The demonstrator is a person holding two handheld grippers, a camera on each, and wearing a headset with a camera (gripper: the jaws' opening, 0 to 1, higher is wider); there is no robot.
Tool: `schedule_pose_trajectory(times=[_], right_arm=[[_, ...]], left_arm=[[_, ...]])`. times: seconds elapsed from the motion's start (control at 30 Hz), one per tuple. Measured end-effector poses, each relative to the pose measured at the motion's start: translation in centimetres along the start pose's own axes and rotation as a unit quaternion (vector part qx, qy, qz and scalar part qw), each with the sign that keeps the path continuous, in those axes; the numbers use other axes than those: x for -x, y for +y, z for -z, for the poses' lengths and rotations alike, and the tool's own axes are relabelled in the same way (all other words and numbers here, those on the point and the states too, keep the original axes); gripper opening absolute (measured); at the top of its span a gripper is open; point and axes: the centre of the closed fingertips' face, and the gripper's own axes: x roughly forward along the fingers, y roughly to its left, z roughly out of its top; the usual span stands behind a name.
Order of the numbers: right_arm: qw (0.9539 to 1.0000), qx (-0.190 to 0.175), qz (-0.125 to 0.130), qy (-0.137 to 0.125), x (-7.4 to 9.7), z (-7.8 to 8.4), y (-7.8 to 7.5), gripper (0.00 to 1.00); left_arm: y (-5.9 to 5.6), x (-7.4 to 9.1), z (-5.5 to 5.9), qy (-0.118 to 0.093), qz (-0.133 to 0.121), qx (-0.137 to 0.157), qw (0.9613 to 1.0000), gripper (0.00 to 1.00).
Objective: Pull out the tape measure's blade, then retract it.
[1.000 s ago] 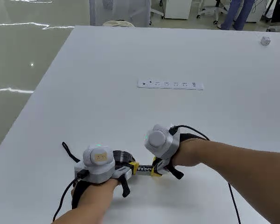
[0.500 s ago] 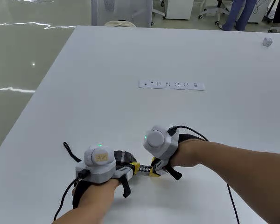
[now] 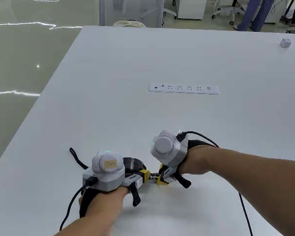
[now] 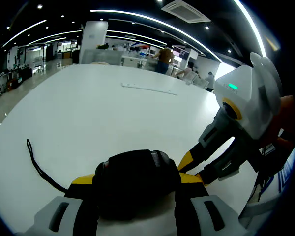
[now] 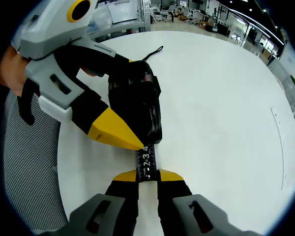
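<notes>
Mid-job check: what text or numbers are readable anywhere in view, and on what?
"2" and "3": on the tape blade, between the case and the right gripper.
Sticker on the left gripper: blurred, unreadable.
Power strip: markings too small to read.

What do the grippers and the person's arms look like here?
The left gripper and right gripper have light grey rounded housings, black jaws tipped yellow, and a green light each. The left carries a yellowish label on top. A black cable trails from each. The forearms are bare, with no sleeves.
</notes>
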Motion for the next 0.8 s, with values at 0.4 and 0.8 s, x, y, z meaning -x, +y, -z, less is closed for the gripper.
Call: schedule_pose_trajectory(times=[0.4, 0.8], right_arm=[[0.9999, 0.001, 0.000, -0.011, -0.4, -0.8, 0.1, 0.13], [0.9997, 0.012, 0.003, -0.023, -0.5, -1.3, 0.3, 0.14]], left_arm=[[0.0, 0.0, 0.0, 0.000, 0.001, 0.001, 1.0000, 0.59], [-0.1, 0.0, 0.1, 0.000, 0.001, 0.001, 1.0000, 0.59]])
